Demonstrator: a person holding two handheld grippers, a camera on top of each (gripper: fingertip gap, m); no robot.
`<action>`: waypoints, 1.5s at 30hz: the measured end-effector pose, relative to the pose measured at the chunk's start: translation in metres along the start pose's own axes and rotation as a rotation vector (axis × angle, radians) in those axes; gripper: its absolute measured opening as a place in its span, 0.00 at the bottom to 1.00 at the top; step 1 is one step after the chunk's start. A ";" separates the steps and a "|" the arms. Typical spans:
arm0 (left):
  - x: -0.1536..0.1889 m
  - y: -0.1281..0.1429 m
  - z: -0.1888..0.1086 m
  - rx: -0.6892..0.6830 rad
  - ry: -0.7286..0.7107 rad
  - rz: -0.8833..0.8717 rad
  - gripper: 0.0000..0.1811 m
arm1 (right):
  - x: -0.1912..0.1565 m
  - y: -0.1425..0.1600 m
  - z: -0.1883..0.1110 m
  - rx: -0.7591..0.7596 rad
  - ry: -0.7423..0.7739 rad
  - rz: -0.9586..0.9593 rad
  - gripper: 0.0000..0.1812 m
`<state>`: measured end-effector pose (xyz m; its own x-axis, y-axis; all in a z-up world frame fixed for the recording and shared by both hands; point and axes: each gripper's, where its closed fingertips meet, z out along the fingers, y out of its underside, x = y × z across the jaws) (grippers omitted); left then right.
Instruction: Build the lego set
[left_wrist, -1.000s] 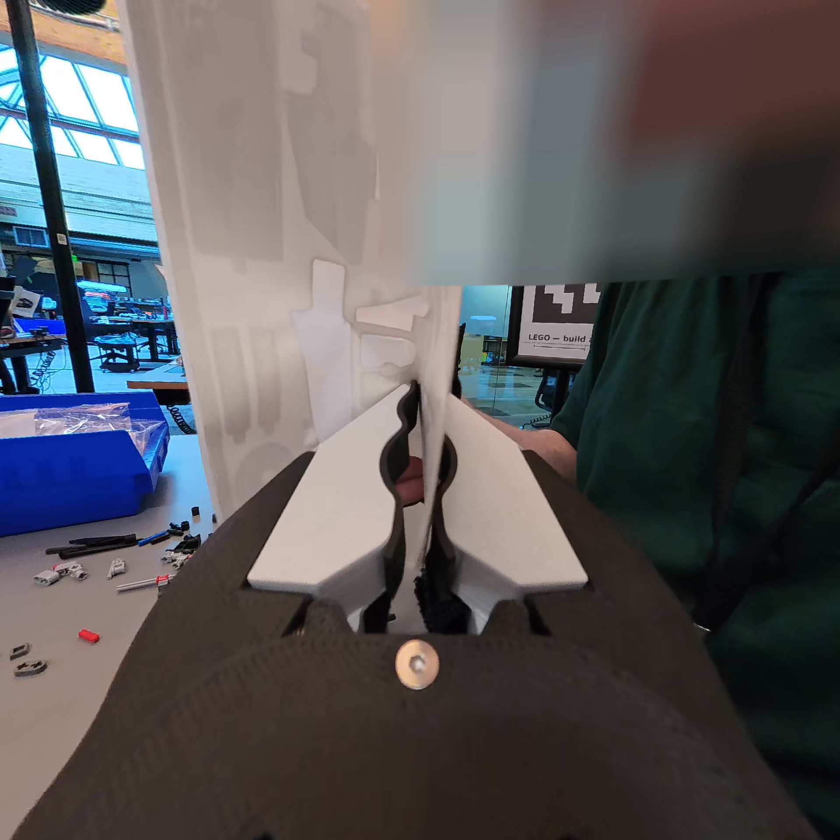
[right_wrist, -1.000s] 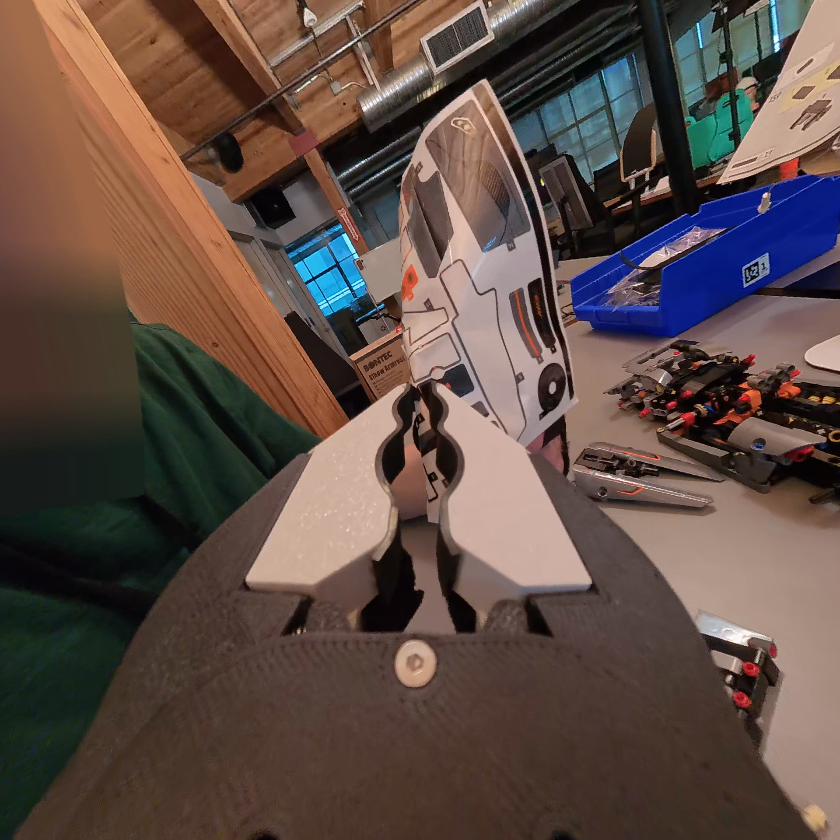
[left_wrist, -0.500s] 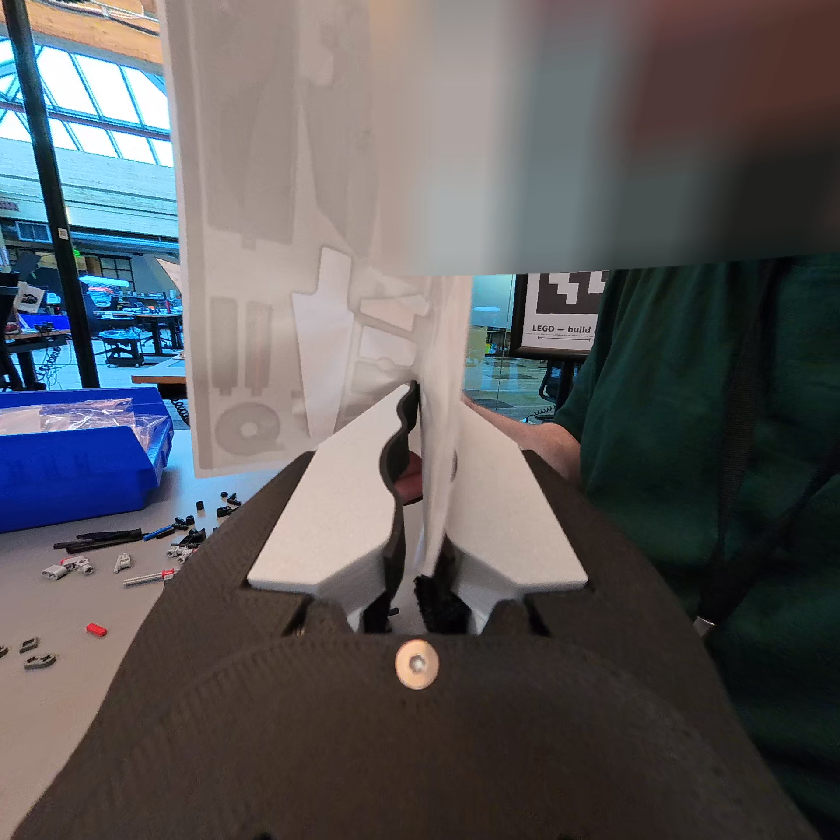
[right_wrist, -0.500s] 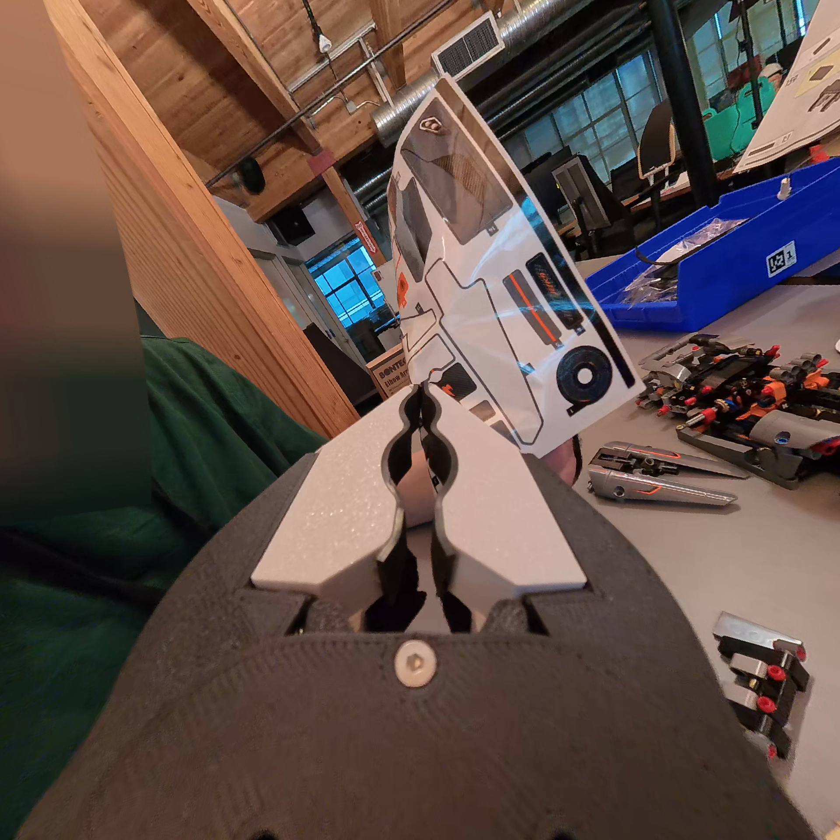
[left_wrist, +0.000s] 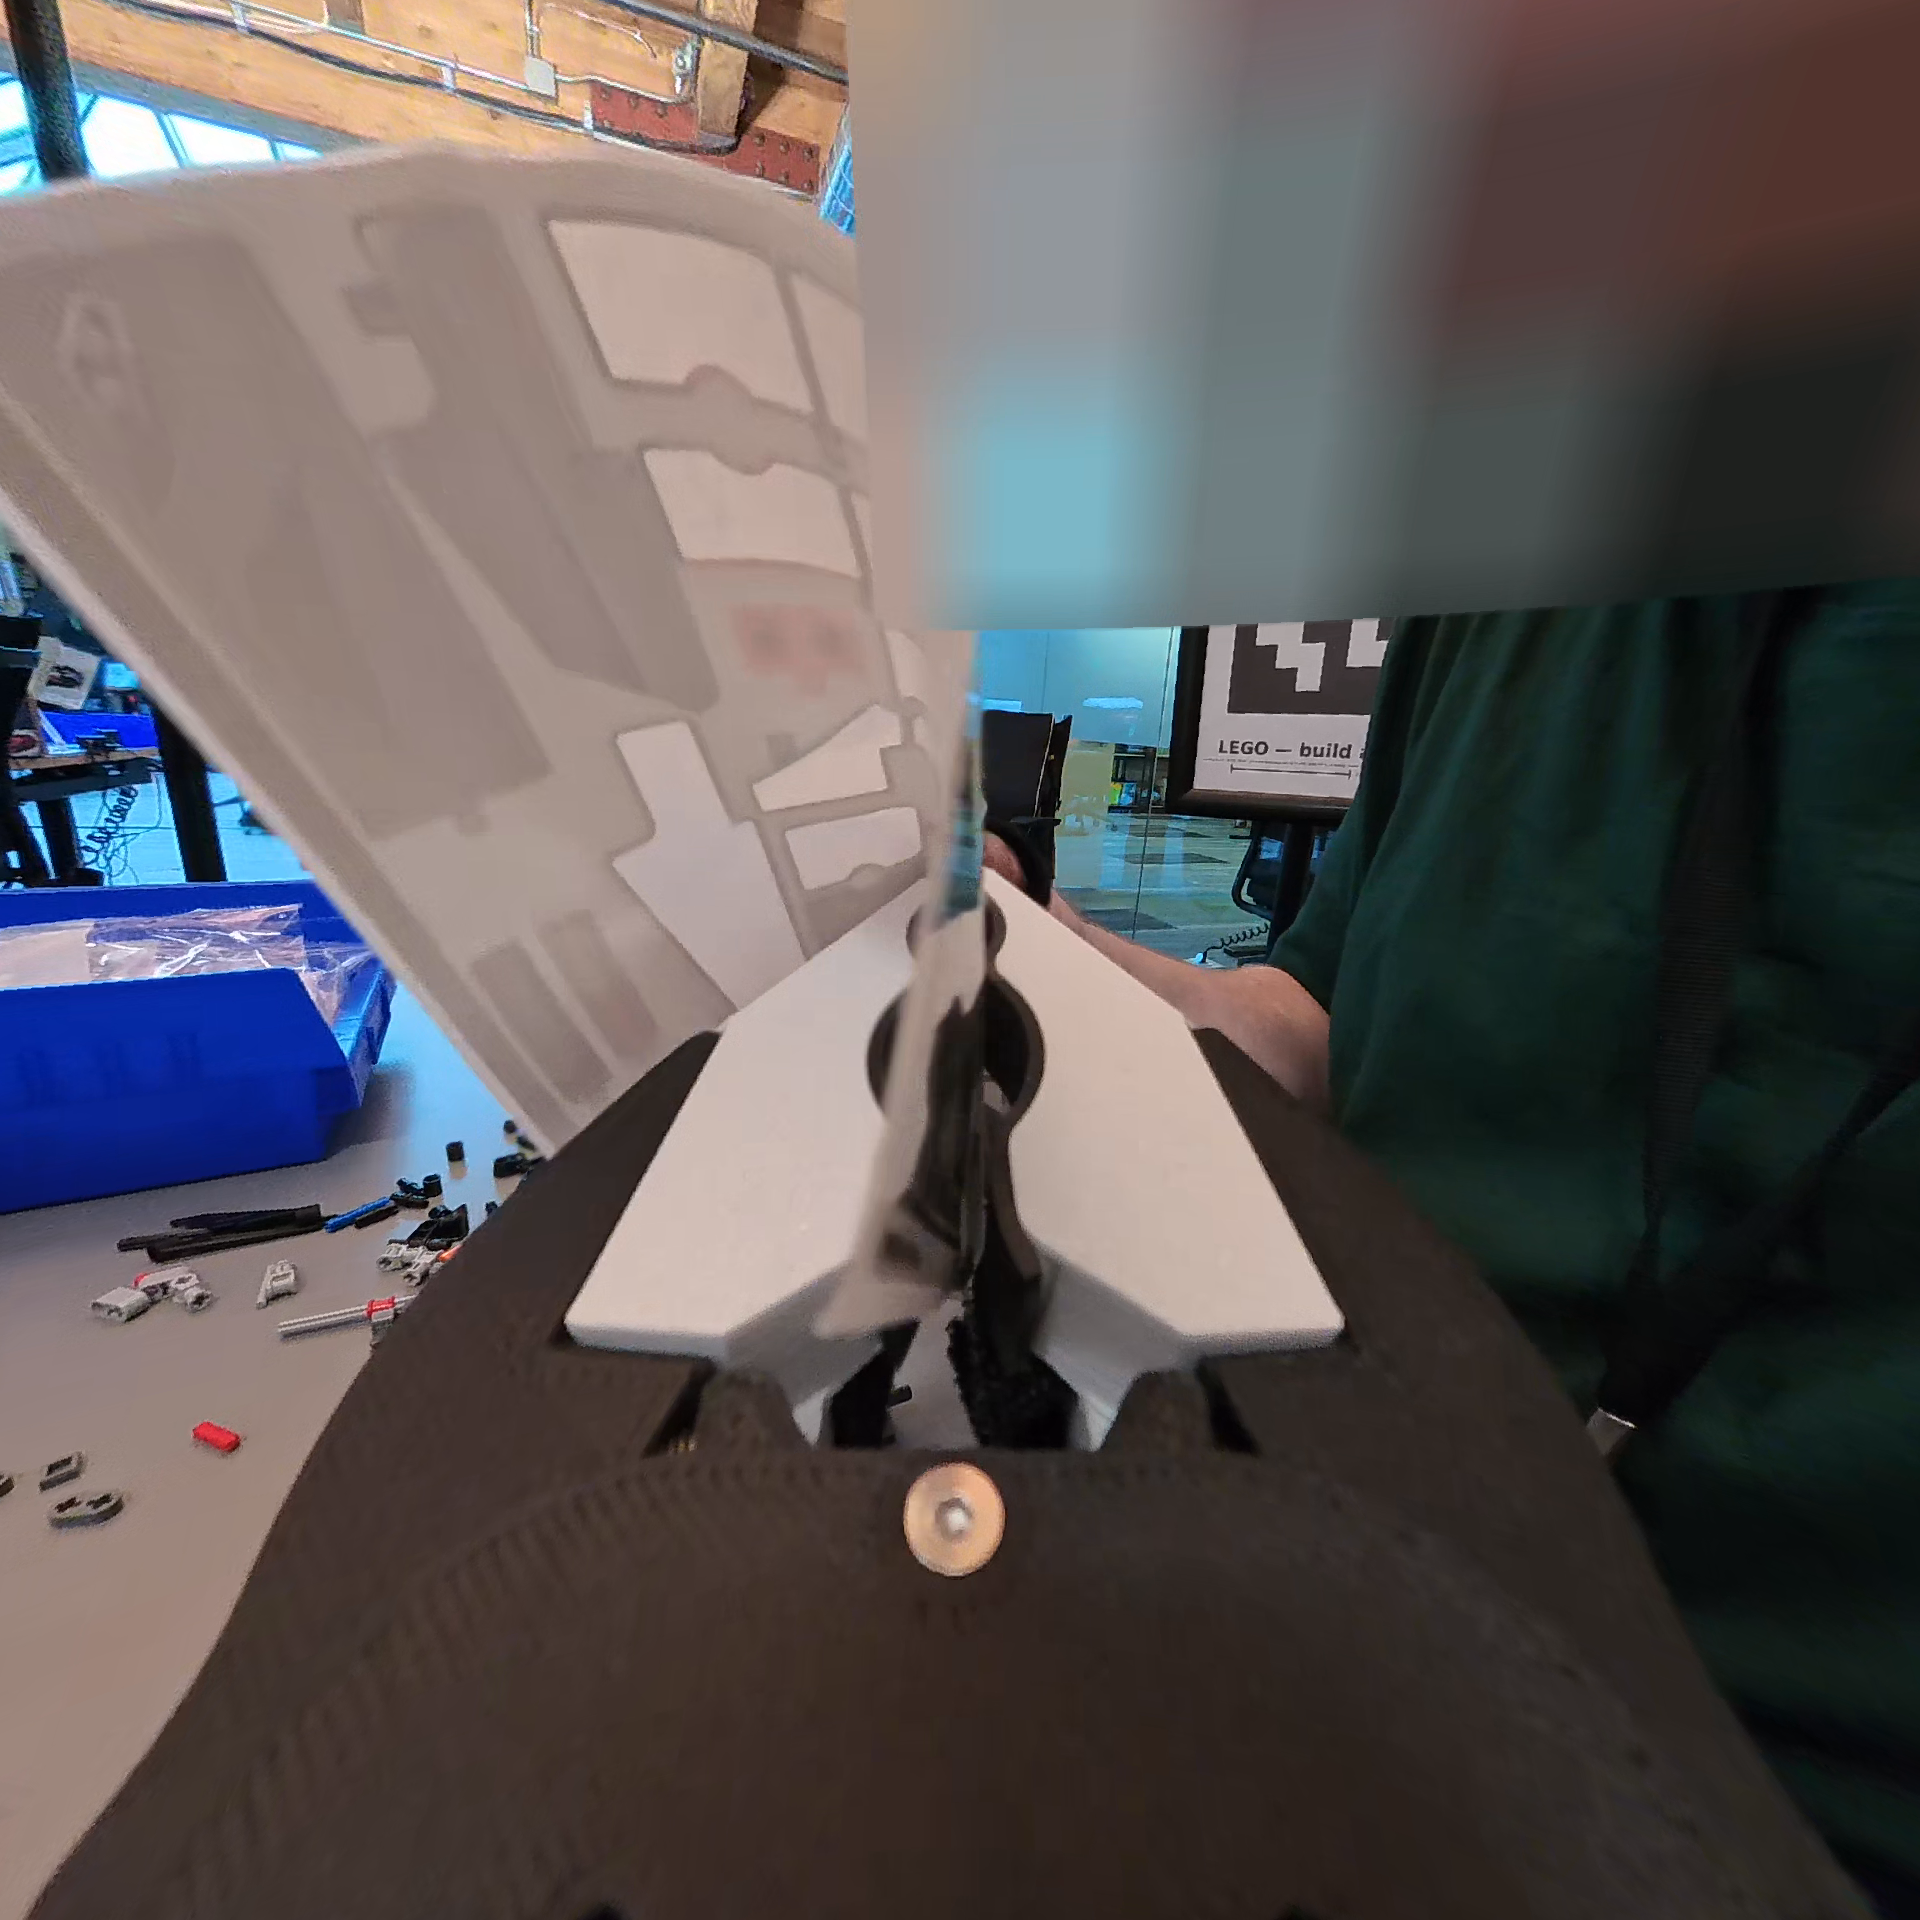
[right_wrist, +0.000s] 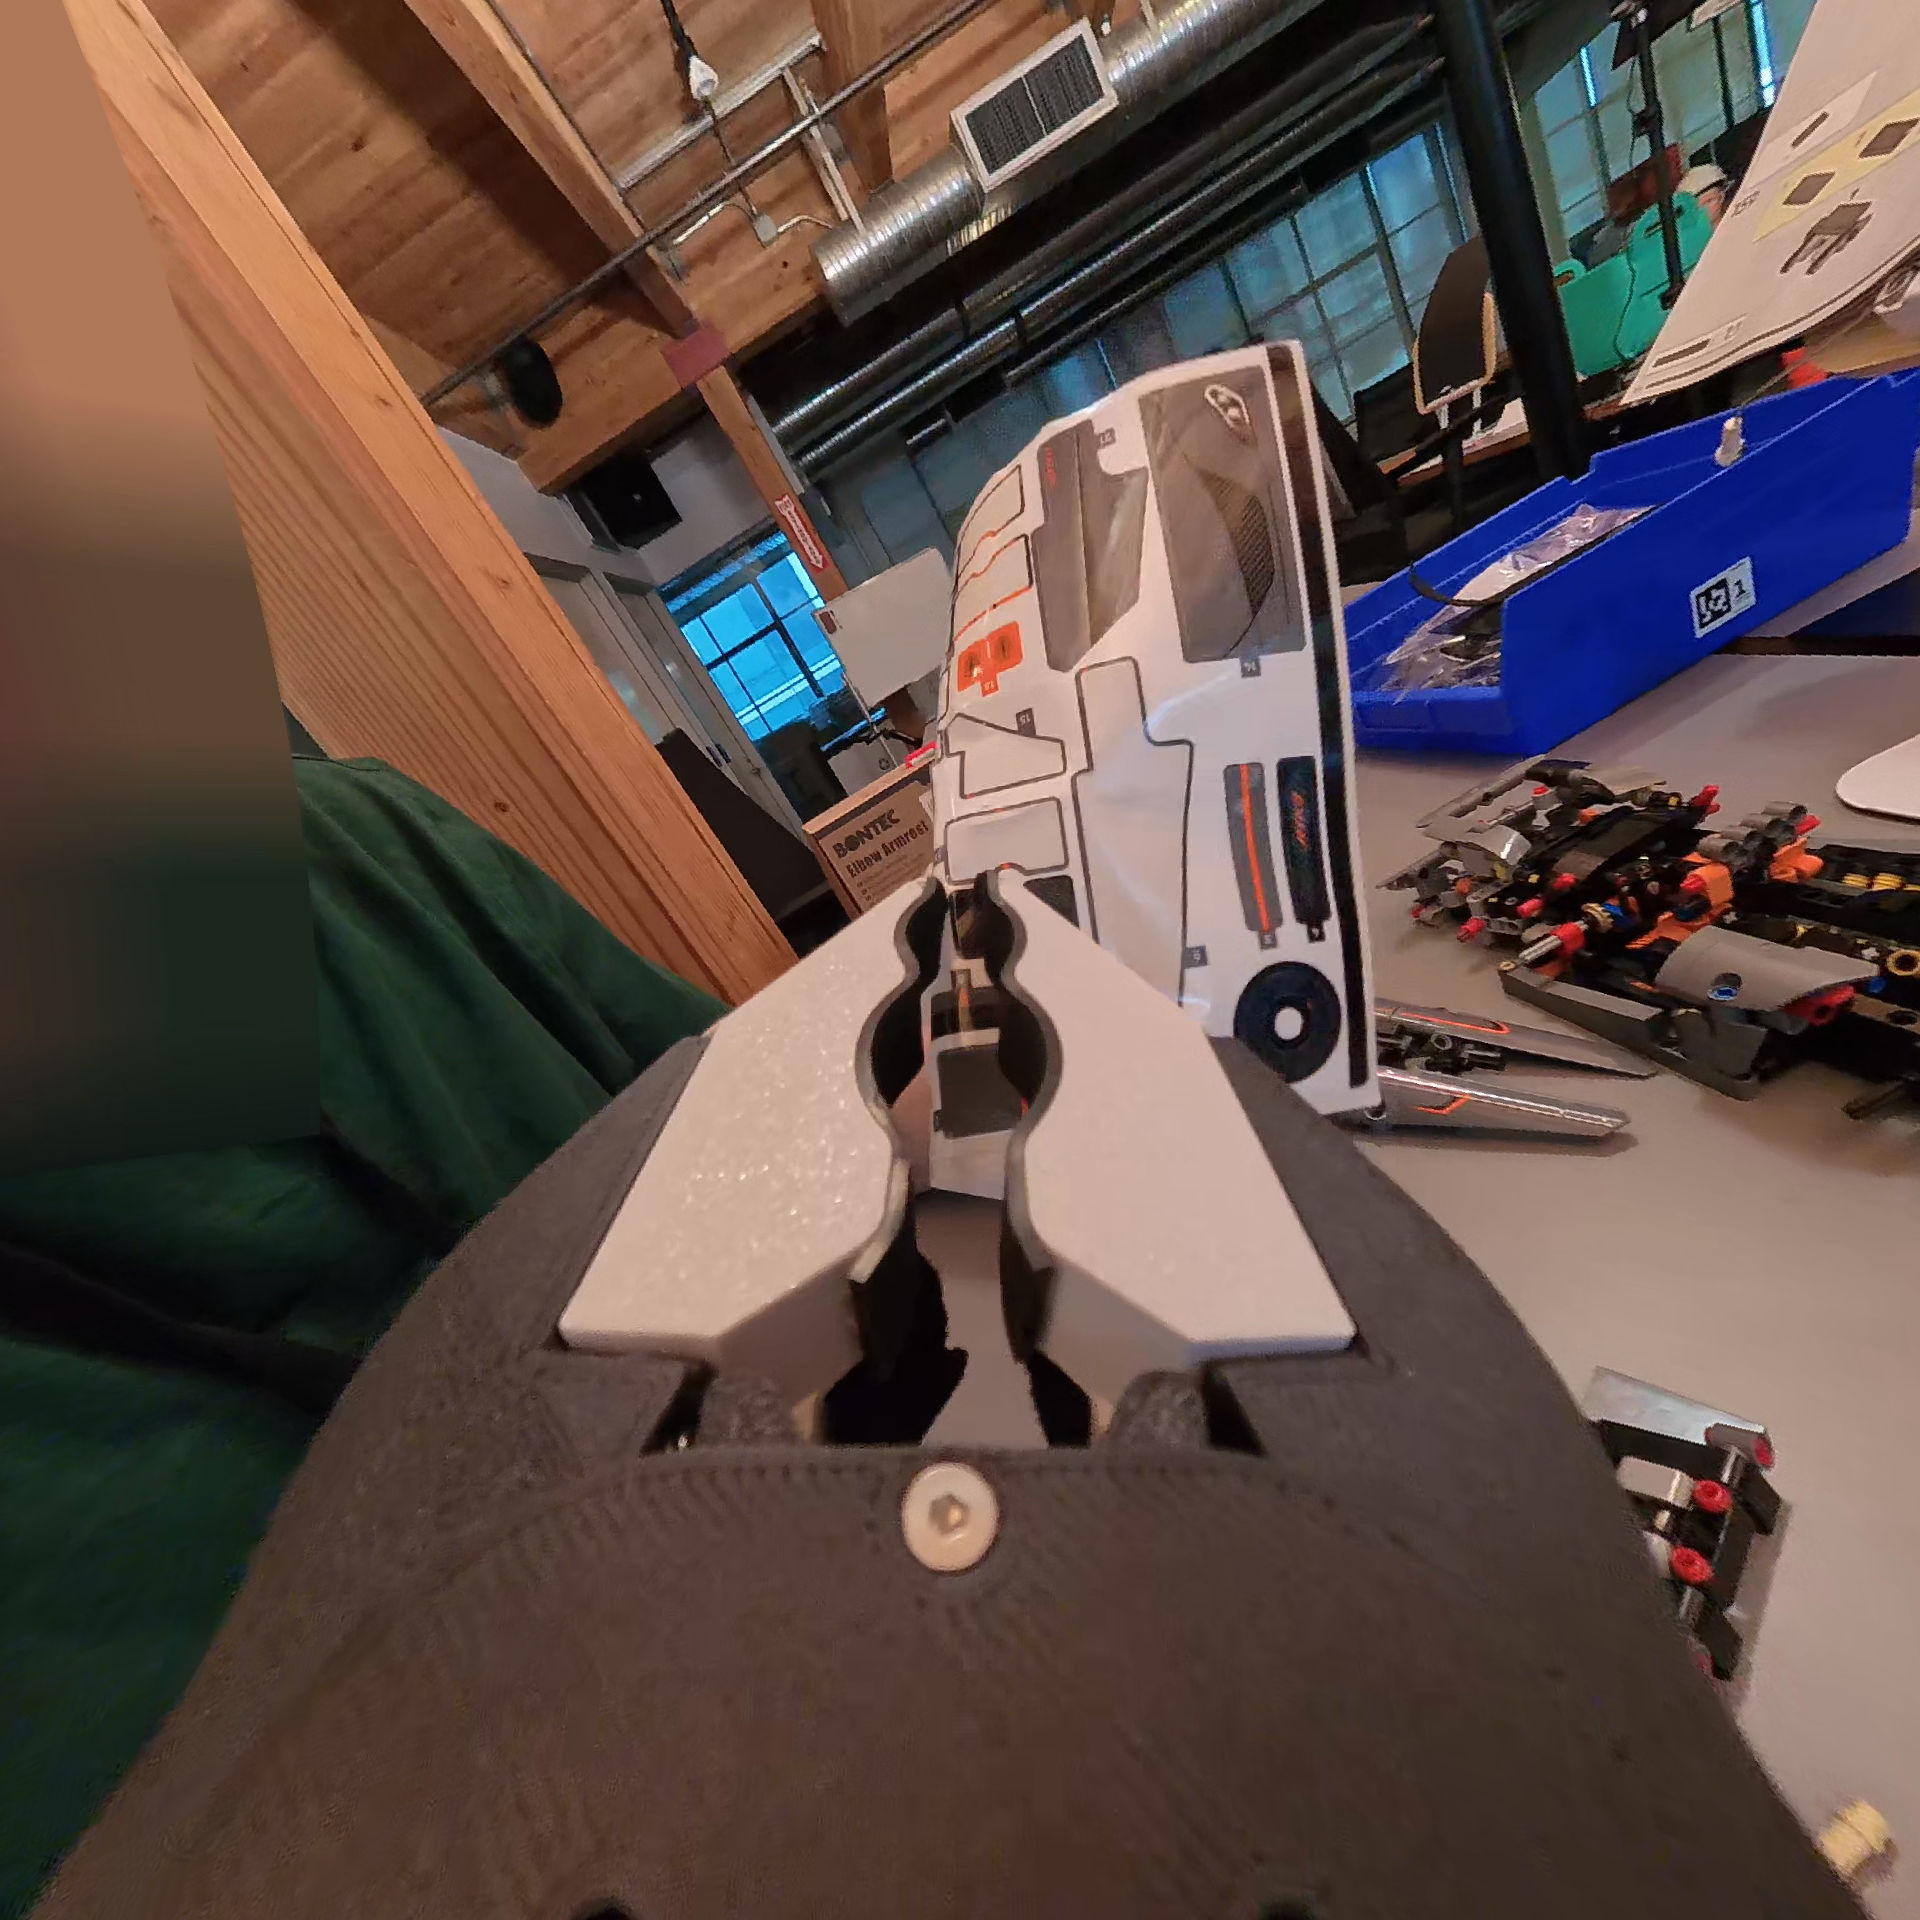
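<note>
Both grippers pinch one white glossy sticker sheet (right_wrist: 1143, 790) printed with grey, black and orange car-body decals, held up in the air above the grey bench (right_wrist: 1558, 1226). The left gripper (left_wrist: 961, 935) has its white fingers closed on the sheet's edge, the blank back (left_wrist: 436, 582) leaning away to the left. The right gripper (right_wrist: 971, 894) is clamped on the lower left corner of the printed side. Behind the sheet, toward the bench's far edge, lie a partly built black and orange lego car chassis (right_wrist: 1683, 935) and a grey wedge-shaped lego panel (right_wrist: 1496, 1101). A blue plastic bin (left_wrist: 177, 1060) holding clear bags stands near loose small lego pieces (left_wrist: 312, 1247).
</note>
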<state>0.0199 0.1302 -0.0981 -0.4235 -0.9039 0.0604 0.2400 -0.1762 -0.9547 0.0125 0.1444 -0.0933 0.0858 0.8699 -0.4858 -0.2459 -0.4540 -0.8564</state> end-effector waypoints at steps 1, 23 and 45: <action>0.001 0.000 0.000 -0.003 0.006 0.003 0.00 | -0.002 0.001 0.000 -0.009 -0.007 -0.002 0.04; 0.012 0.001 0.004 -0.021 0.046 0.046 0.00 | -0.015 0.004 -0.001 0.011 -0.151 0.057 0.00; 0.011 0.002 0.005 -0.024 0.043 0.035 0.00 | -0.013 0.012 -0.003 -0.079 -0.058 -0.020 0.07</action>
<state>0.0202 0.1175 -0.0976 -0.4521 -0.8918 0.0148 0.2343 -0.1348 -0.9628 0.0118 0.1275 -0.0976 0.0332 0.8877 -0.4592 -0.1677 -0.4480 -0.8782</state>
